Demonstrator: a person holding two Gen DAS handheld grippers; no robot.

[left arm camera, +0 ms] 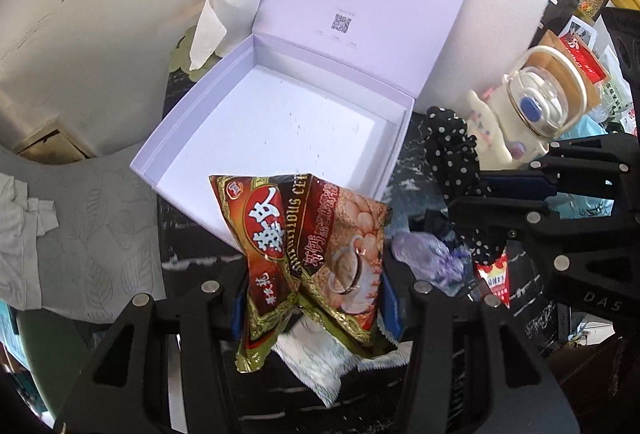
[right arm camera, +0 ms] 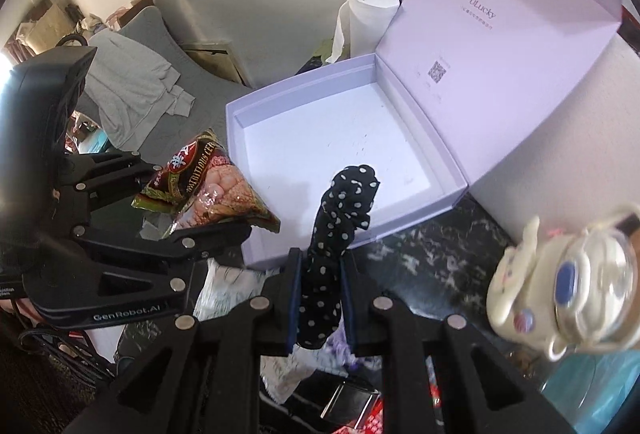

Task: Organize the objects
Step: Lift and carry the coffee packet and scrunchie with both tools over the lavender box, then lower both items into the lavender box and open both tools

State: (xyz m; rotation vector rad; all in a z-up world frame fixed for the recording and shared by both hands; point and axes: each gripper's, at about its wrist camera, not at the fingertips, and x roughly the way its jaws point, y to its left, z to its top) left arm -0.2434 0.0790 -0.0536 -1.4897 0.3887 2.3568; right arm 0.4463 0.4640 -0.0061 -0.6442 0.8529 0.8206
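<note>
The box (left arm camera: pixel 256 122) is lilac with a white floor. The packet (left arm camera: pixel 308 254) is red, gold and brown. The scrunchie (right arm camera: pixel 340 218) is black with white dots. The desk (right arm camera: pixel 432 258) is black marble.

The left gripper (left arm camera: pixel 312 310) points steeply downward, its jaws closed on a red-and-gold snack packet (left arm camera: pixel 308 254) pinched between the blue pads, the packet standing up out of the grip; in the right wrist view its black body reaches in from the left edge; the right gripper (right arm camera: pixel 320 298) also tilts steeply down, jaws nearly together and clamped on a black polka-dot scrunchie (right arm camera: pixel 340 218) that rises above the fingertips; the two grippers sit side by side, near each other but apart.
</note>
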